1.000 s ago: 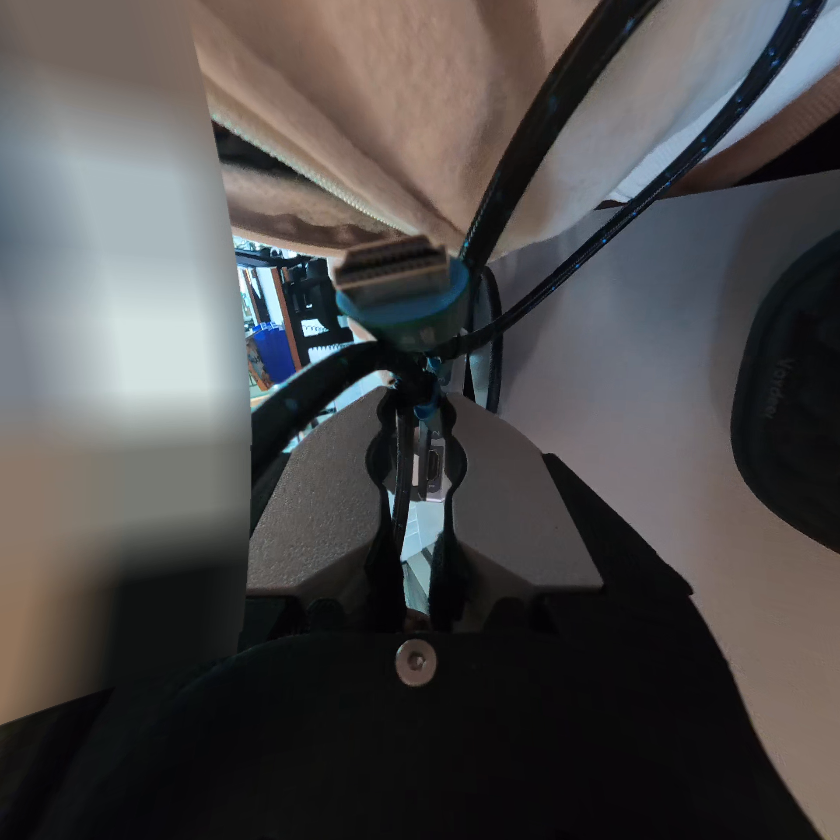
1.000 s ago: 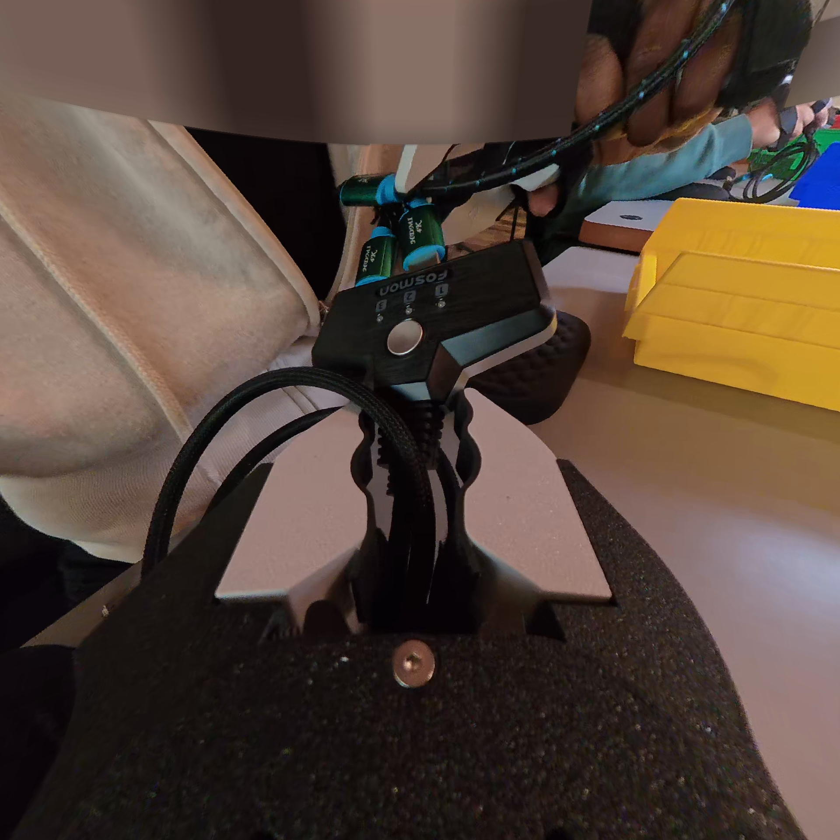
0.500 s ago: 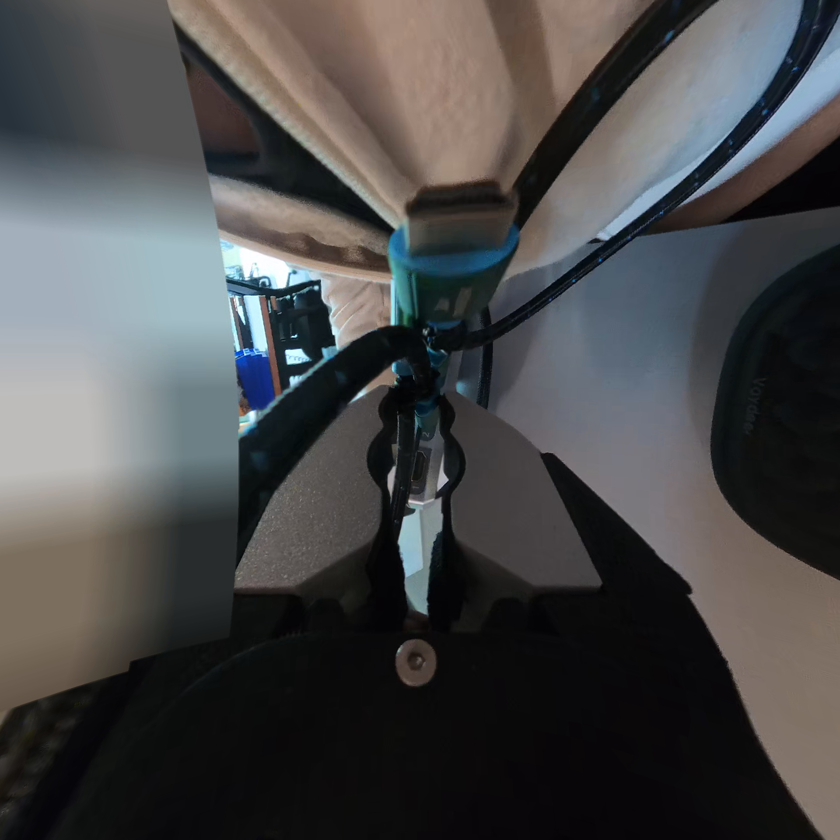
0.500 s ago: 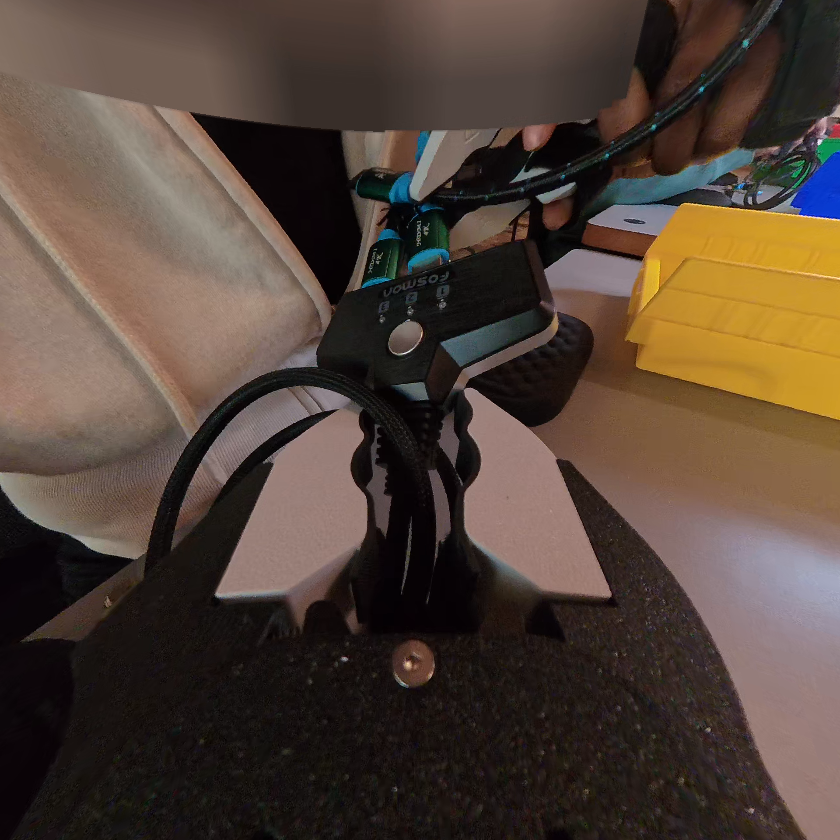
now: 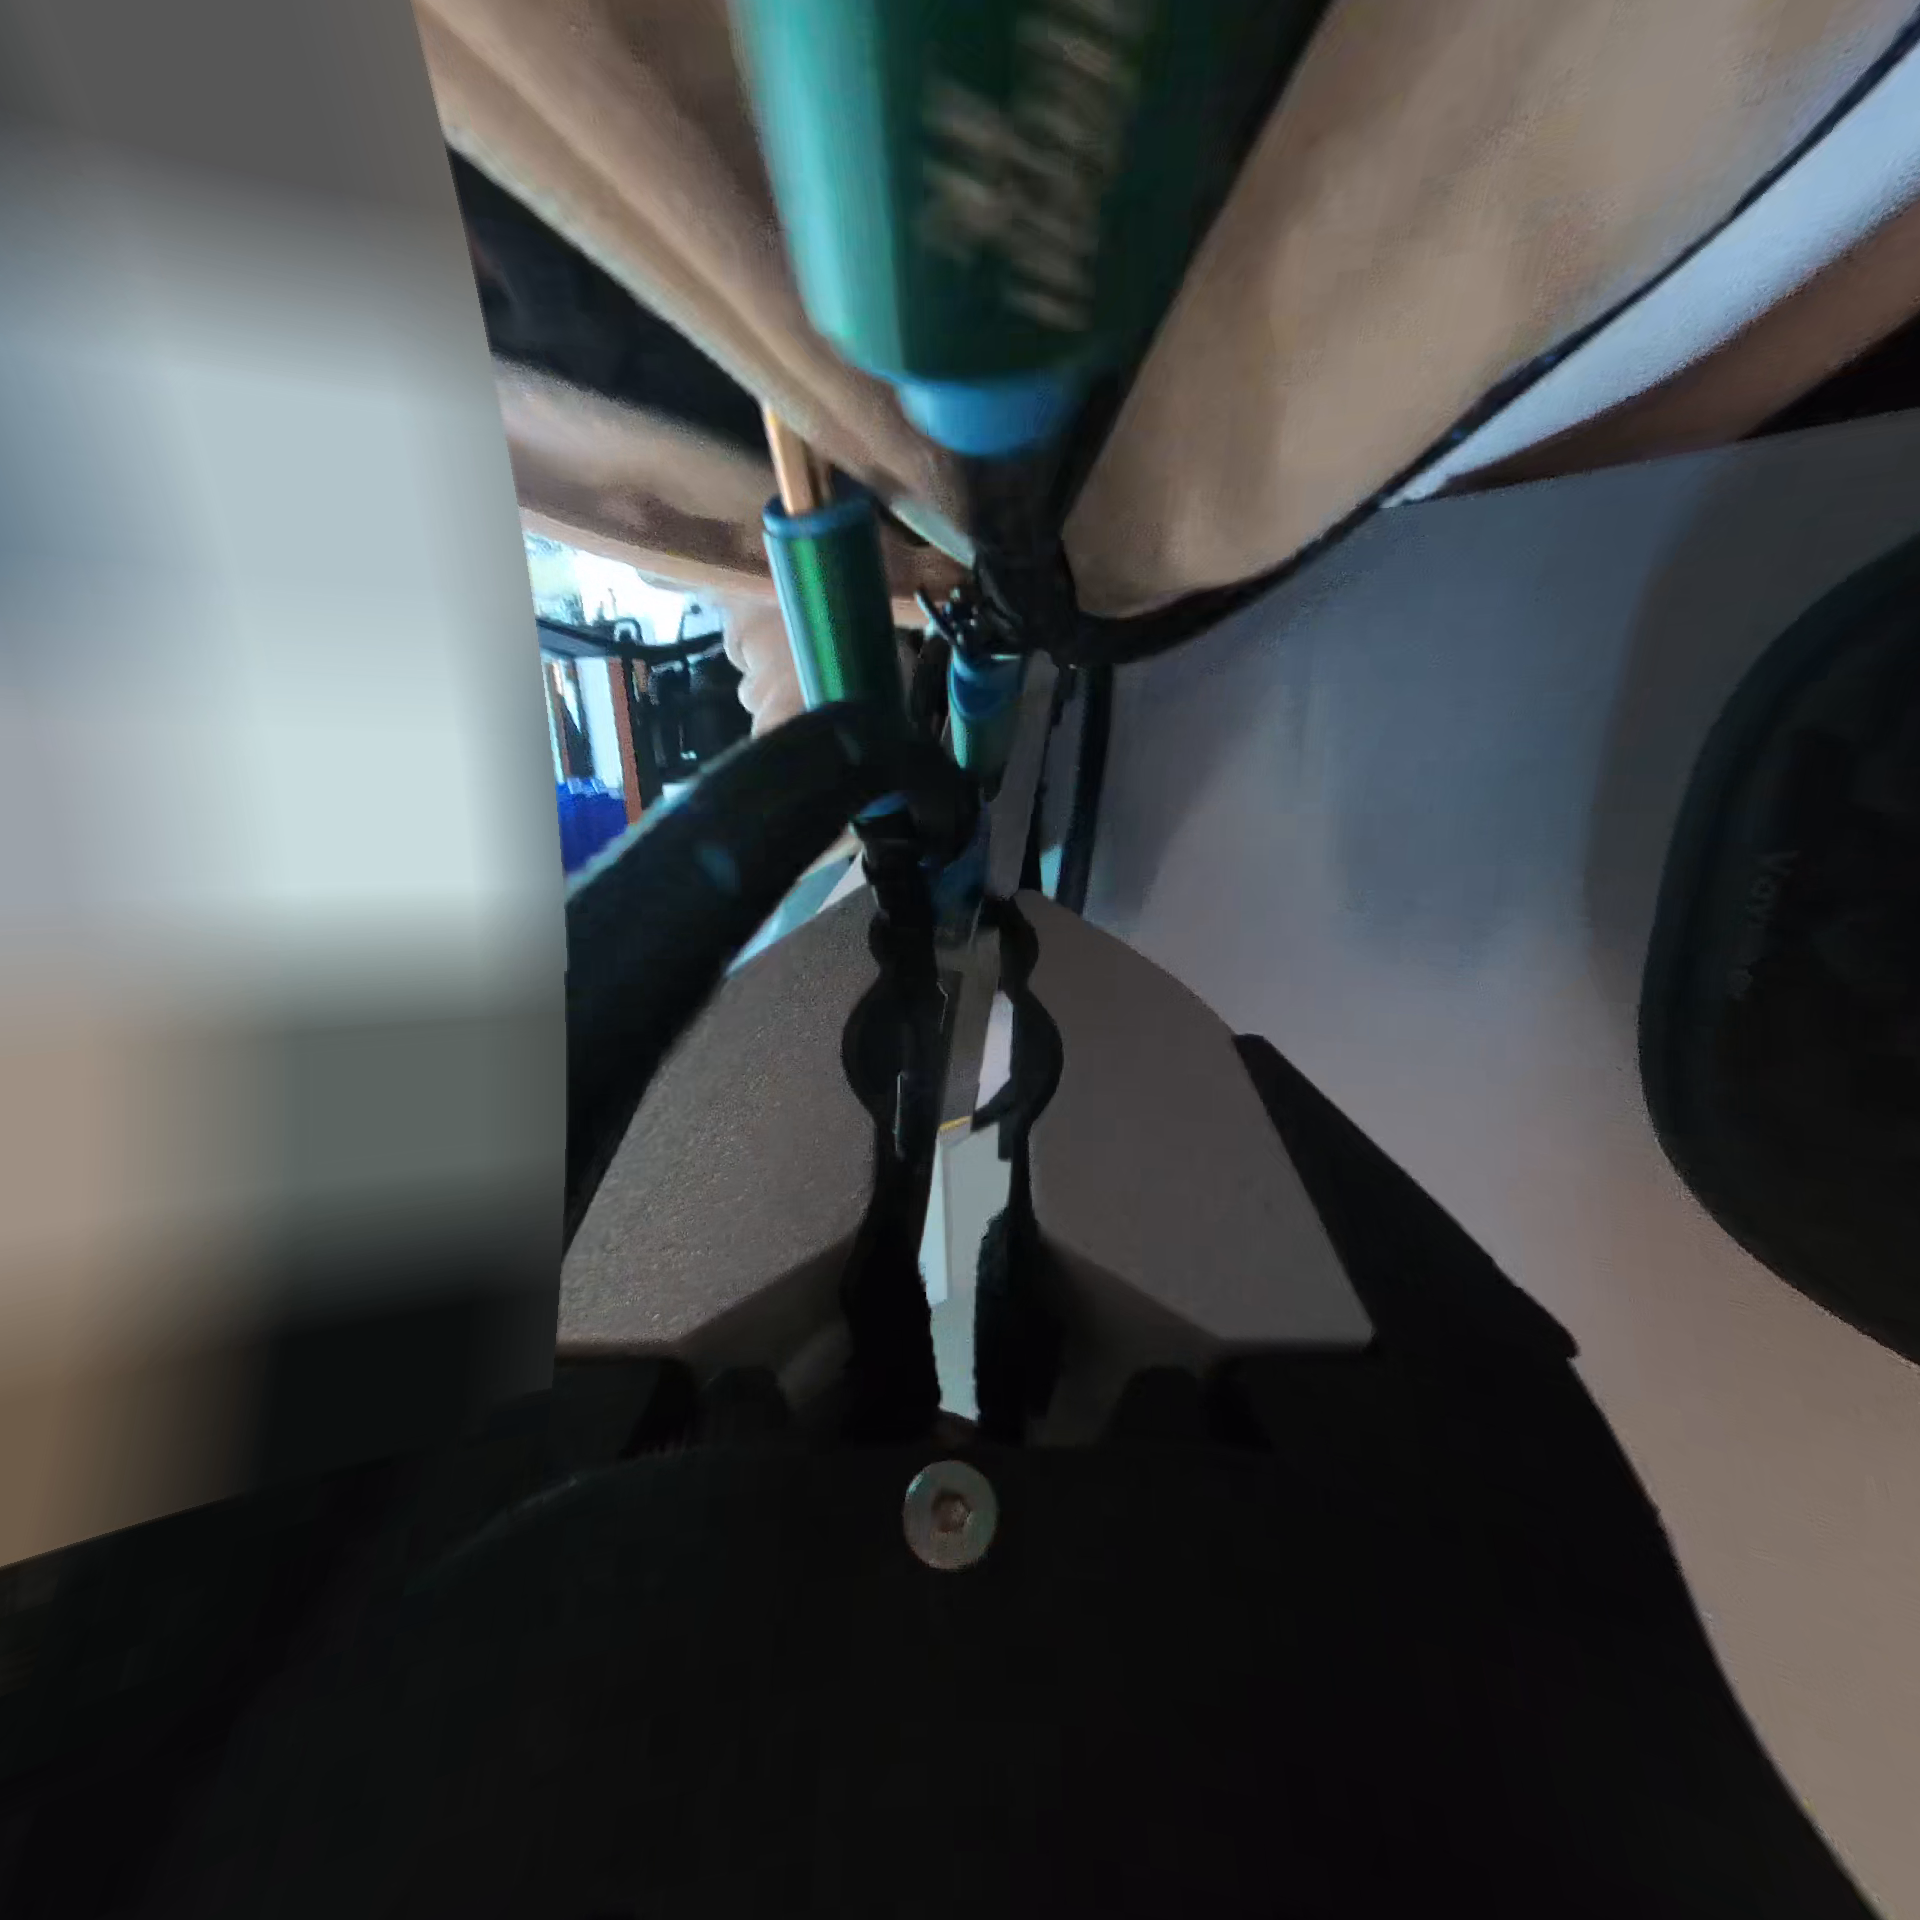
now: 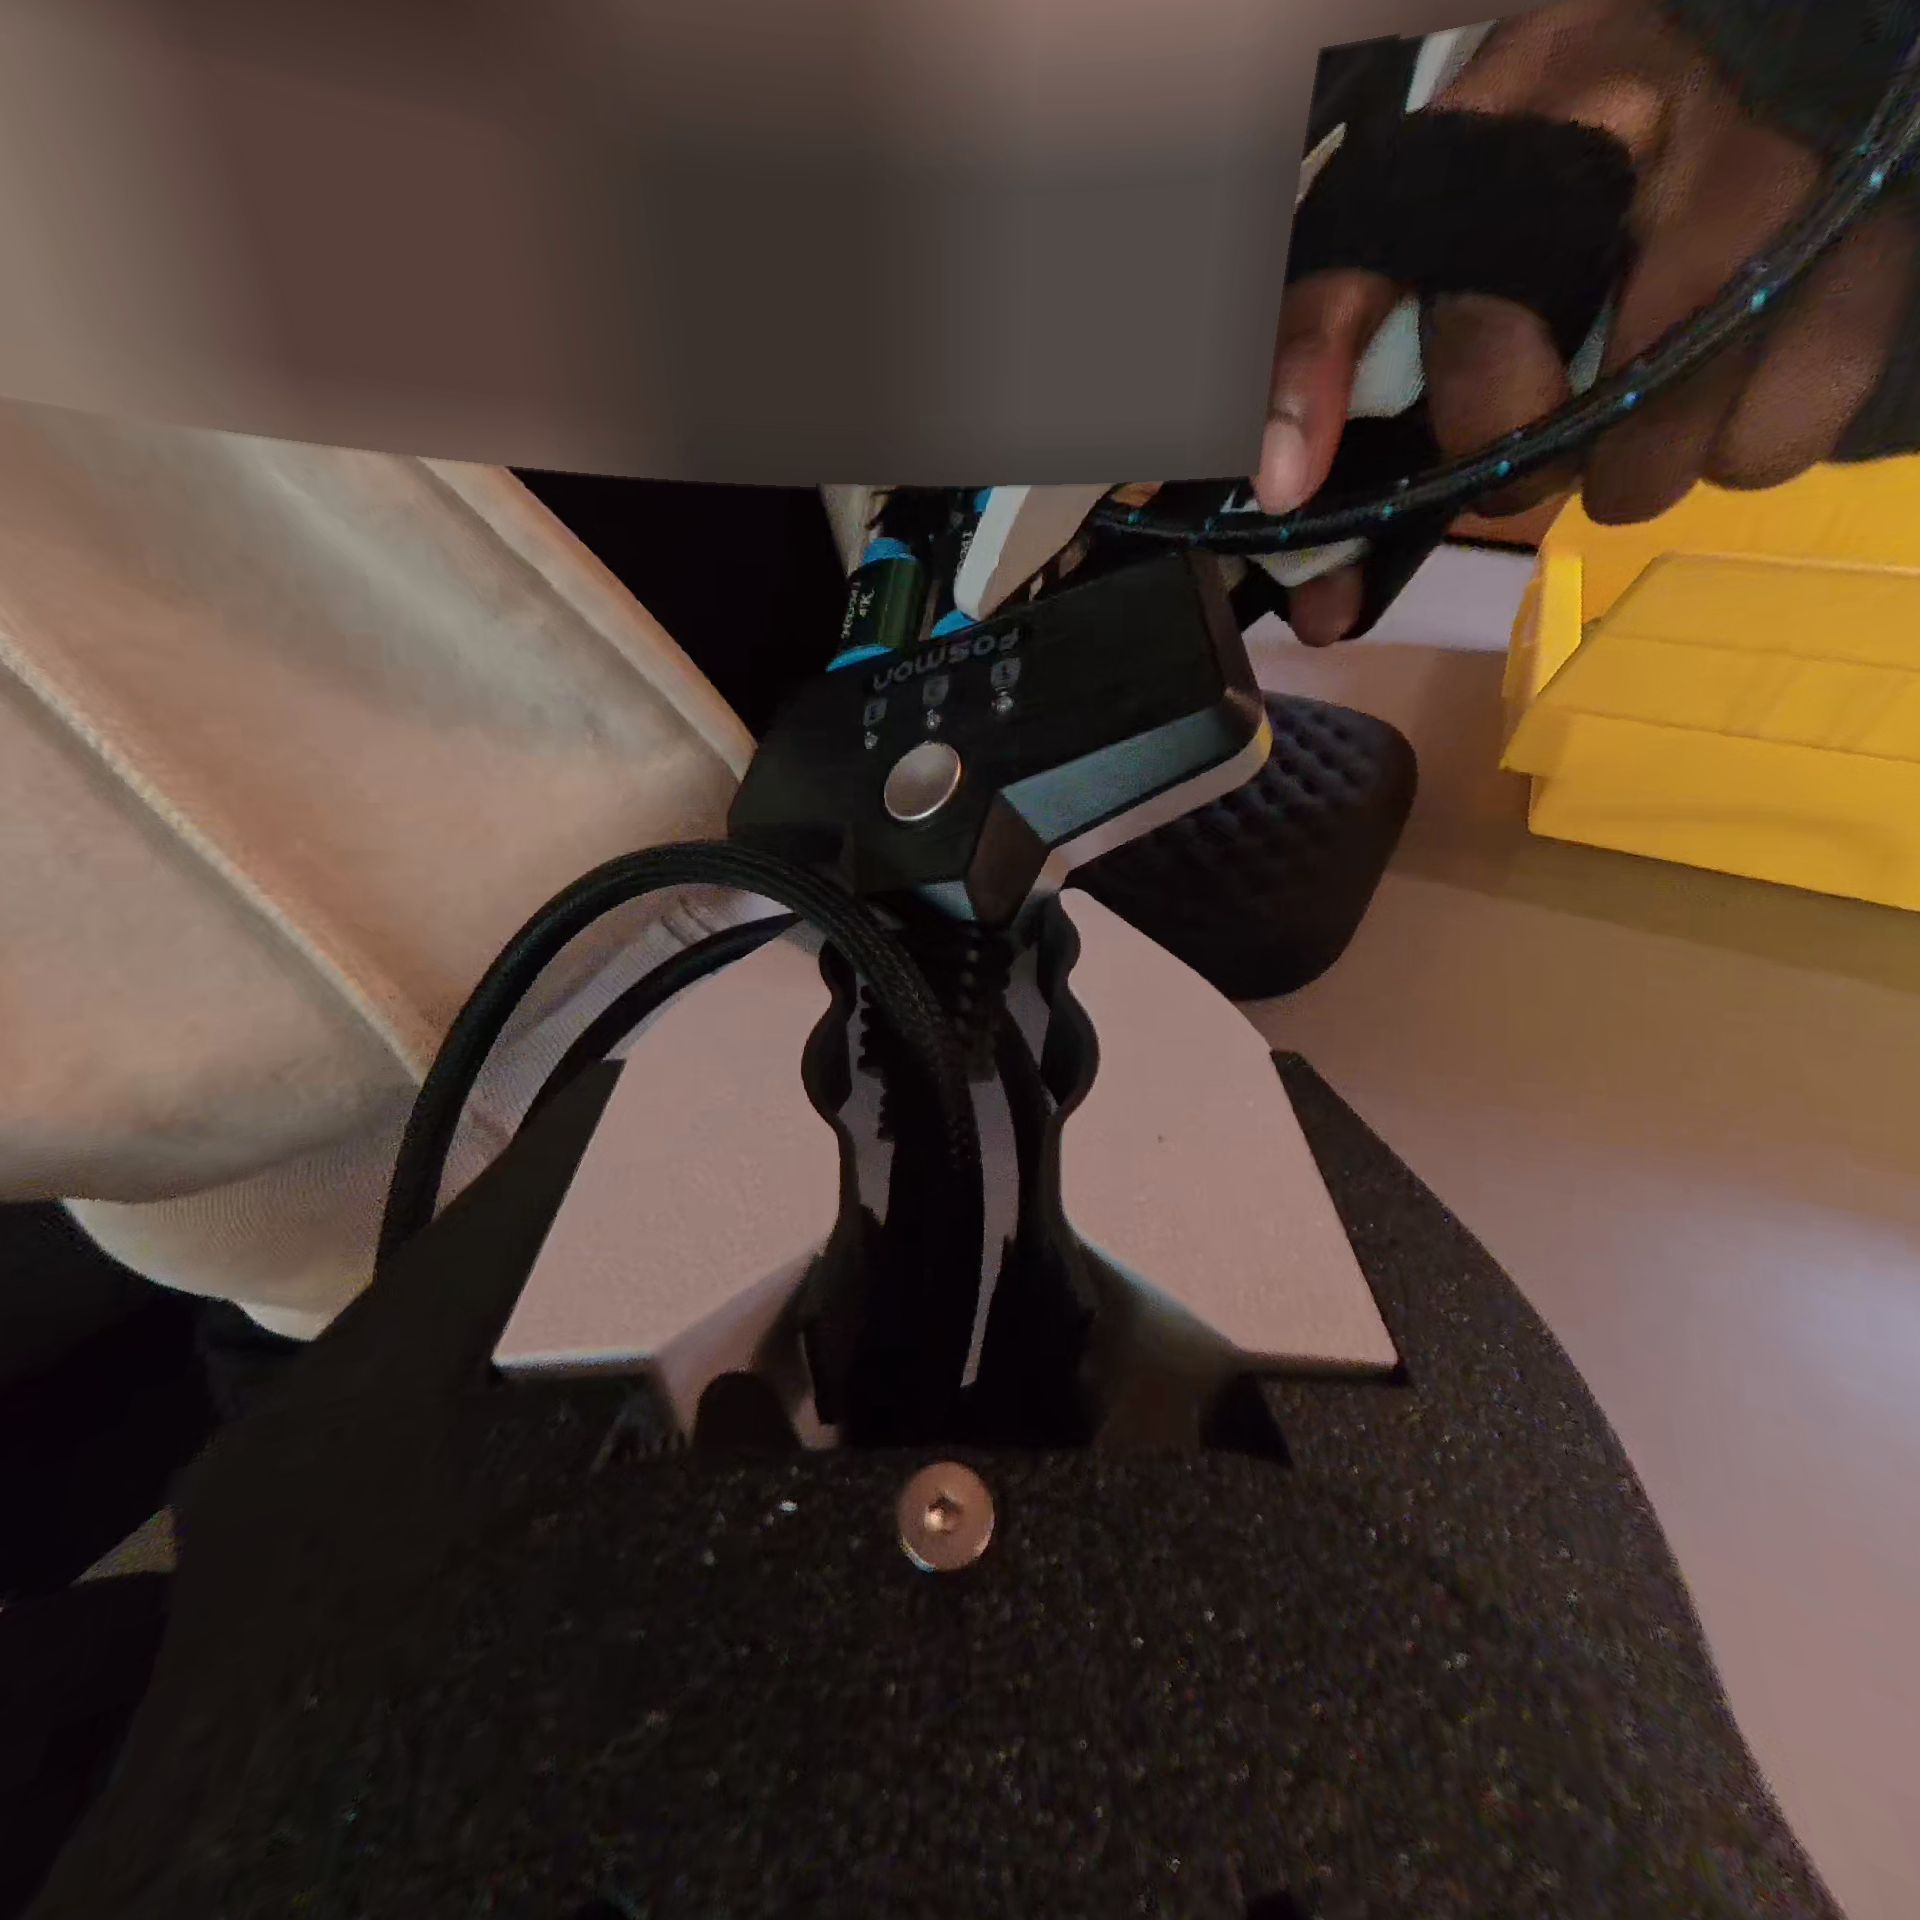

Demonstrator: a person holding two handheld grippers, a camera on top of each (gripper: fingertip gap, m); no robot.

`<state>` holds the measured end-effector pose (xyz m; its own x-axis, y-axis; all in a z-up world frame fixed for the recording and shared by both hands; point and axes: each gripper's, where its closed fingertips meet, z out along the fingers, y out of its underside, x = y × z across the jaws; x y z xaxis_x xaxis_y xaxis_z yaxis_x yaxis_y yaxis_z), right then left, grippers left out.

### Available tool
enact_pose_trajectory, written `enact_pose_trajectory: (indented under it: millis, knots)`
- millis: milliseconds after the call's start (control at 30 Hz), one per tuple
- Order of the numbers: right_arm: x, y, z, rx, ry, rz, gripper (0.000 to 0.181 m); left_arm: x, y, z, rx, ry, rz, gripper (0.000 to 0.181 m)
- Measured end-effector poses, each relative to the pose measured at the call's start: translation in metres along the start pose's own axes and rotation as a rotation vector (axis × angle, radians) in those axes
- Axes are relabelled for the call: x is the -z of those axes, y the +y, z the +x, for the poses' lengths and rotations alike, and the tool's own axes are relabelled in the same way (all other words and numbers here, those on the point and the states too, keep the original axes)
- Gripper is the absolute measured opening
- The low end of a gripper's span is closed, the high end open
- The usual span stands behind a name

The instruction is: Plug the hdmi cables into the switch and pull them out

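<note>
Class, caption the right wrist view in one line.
Right tongs grip the switch while a hand brings a cable.

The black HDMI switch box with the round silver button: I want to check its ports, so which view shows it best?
The right wrist view: the black HDMI switch box shows its whole top, clamped in the right gripper. The left wrist view shows at most a thin, blurred edge.

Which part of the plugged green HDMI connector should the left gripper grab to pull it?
Grip the green HDMI connector on its rigid barrel, across its flat faces, coming from behind the switch along the plug's axis; the braided cable would only flex.
</note>
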<state>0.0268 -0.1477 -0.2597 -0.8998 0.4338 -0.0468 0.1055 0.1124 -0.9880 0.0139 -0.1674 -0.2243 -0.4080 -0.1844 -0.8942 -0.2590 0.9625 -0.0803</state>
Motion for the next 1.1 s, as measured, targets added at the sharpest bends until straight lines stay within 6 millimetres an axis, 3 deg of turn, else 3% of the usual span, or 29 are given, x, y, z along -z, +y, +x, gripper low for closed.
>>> enact_pose_trajectory:
  millis: [133,233,333,433,567,667,767,900,967,1100]
  knots:
    - [0.017,0.005,0.013,-0.02,0.098,0.017,0.033,0.005,0.024,-0.004,0.048,-0.025,-0.143,0.017]
    - [0.025,0.003,0.018,-0.008,0.137,0.015,0.033,0.017,0.05,-0.011,0.119,-0.111,-0.312,0.038]
    - [0.033,0.001,0.018,-0.012,0.163,0.029,0.033,0.034,0.062,0.001,0.154,-0.116,-0.426,0.064]
    - [0.04,-0.002,0.021,-0.005,0.195,0.034,0.033,0.051,0.069,0.02,0.142,-0.056,-0.562,0.079]
    - [0.033,0.001,0.019,0.012,0.185,-0.011,0.033,0.059,0.07,0.035,-0.045,0.014,-0.663,0.09]
    - [0.019,-0.001,0.016,0.02,0.157,-0.018,0.033,0.052,0.075,0.017,-0.28,-0.027,-0.751,0.092]
    - [0.015,-0.013,0.015,0.051,0.155,0.018,0.033,0.045,0.079,-0.014,-0.24,-0.215,-0.765,0.102]
    - [0.036,-0.028,0.017,0.093,0.241,0.097,0.033,0.057,0.084,-0.045,-0.157,-0.472,-0.783,0.122]
    - [0.048,-0.038,0.018,0.108,0.27,0.167,0.033,0.065,0.086,-0.049,-0.117,-0.564,-0.786,0.127]
    - [0.066,-0.051,0.018,0.122,0.309,0.263,0.033,0.078,0.098,-0.029,-0.067,-0.562,-0.878,0.123]
